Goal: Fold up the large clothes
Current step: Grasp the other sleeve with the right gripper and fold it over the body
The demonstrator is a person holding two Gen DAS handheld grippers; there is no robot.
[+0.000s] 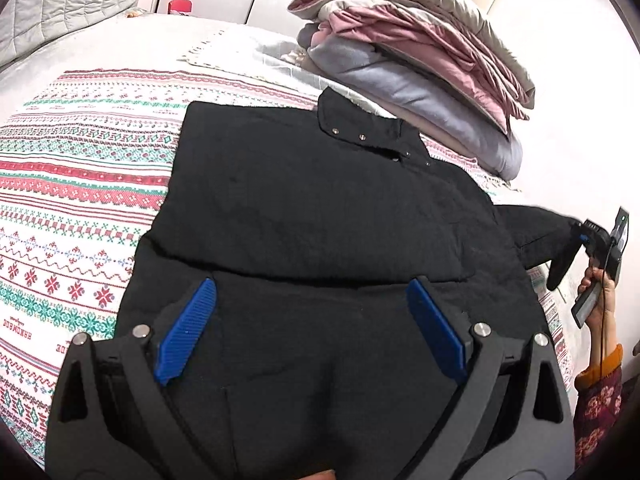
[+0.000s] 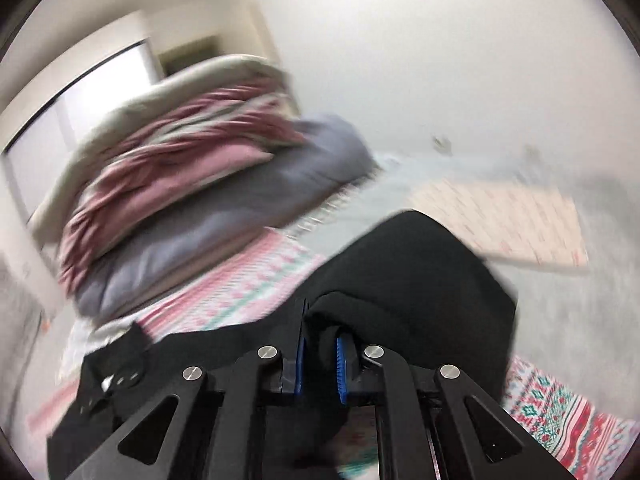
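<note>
Lying across the patterned blanket point(image 1: 72, 208), one black jacket point(image 1: 320, 208) is running its long axis from the bottom of the left wrist frame up to its snap collar point(image 1: 360, 132) at upper centre. One sleeve point(image 1: 536, 228) is stretching off to the right edge, where the right gripper point(image 2: 320, 344) is pinching its cuff between nearly closed blue pads, a person's hand point(image 1: 600, 292) gripping the handle. The left gripper point(image 1: 312, 292) is hovering over the jacket's lower part, jaws spread wide and holding nothing. One stack of folded bedding point(image 1: 420, 64) is crowding the collar's upper right; bare blanket is lying open at left.
</note>
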